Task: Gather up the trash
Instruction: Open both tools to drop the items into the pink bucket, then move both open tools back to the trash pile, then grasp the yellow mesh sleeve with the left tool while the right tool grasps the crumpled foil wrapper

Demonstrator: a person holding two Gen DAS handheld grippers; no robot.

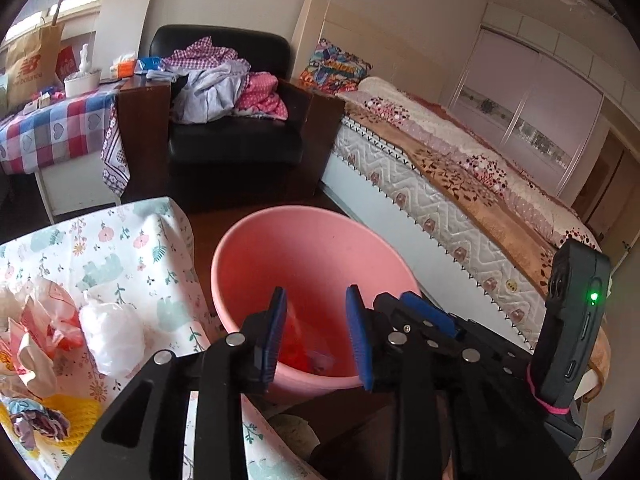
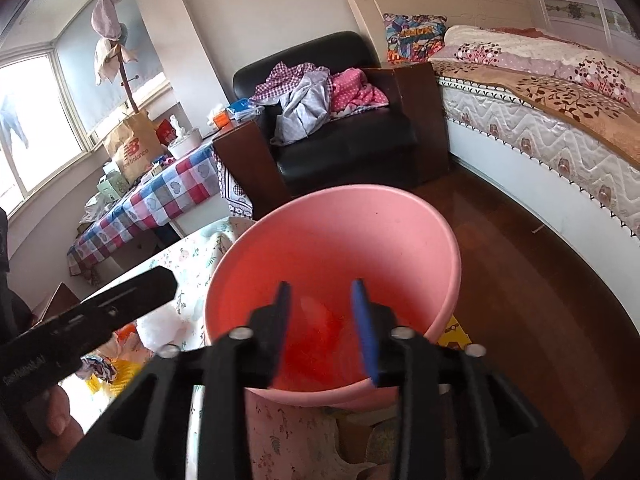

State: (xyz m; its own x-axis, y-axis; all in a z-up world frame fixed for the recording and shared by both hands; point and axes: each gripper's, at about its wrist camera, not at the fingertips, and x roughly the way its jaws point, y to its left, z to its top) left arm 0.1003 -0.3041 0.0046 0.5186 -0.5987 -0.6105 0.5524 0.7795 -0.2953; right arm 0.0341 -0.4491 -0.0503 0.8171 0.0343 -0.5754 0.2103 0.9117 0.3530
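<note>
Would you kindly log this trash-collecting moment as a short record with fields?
bin: pink bin on the dark floor, beside the floral-cloth table
bin contents: red and pale wrappers at the bottom
left gripper: jaws open, nothing between them, above the bin's near rim
right gripper: jaws open, nothing between them, over the bin's mouth
trash left on table: white plastic wad, crumpled red-and-white wrapper
background: black armchair piled with clothes, bed

Black armchair [image 2: 344,136], quilted bed [image 2: 560,120], dark wood floor [image 2: 540,280], bright window [image 2: 32,120]
</note>
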